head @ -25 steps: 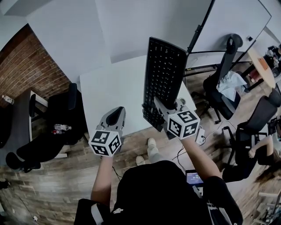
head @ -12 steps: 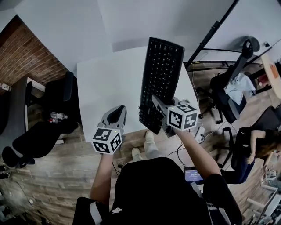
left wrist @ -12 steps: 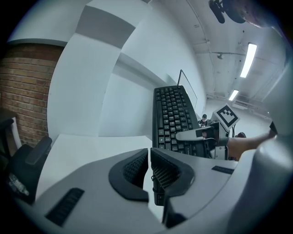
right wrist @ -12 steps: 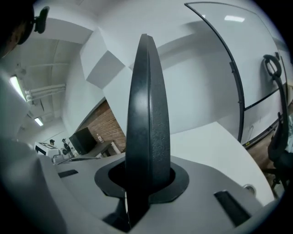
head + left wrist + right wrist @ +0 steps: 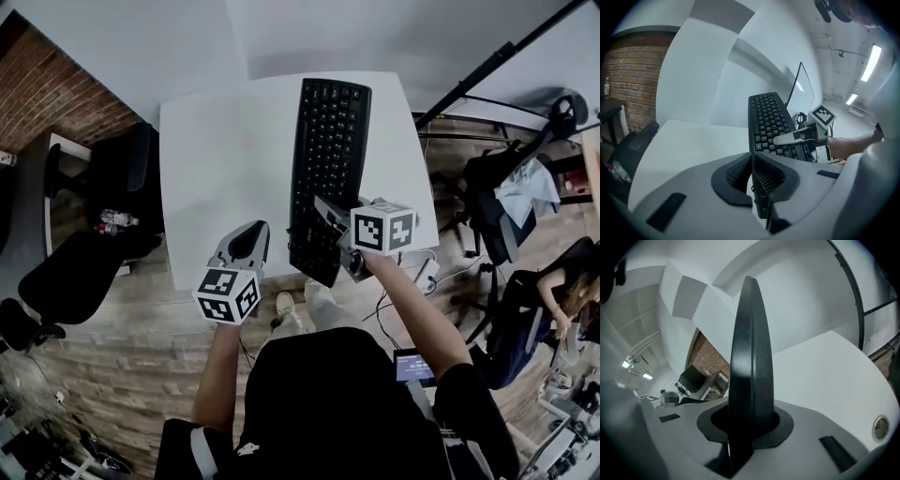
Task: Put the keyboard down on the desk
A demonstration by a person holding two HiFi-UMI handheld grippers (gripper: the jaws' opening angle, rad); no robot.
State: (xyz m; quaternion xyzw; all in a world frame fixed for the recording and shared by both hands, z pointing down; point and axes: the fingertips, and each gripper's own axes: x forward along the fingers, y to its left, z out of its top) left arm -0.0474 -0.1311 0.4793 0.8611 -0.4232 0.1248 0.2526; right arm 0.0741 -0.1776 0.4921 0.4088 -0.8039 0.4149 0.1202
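Note:
A black keyboard hangs lengthwise over the white desk, its near end past the desk's front edge. My right gripper is shut on that near end. In the right gripper view the keyboard shows edge-on, clamped between the jaws of the right gripper. In the left gripper view the keyboard is tilted above the desk, with the right gripper on it. My left gripper is at the desk's front edge, left of the keyboard, shut and empty.
Black office chairs stand left of the desk by a brick wall. Another chair, a black stand pole and a seated person are on the right. A laptop lies on the wooden floor near my feet.
Both grippers have come down toward the desk. The keyboard has sunk with the right gripper and lies flatter over the desk top.

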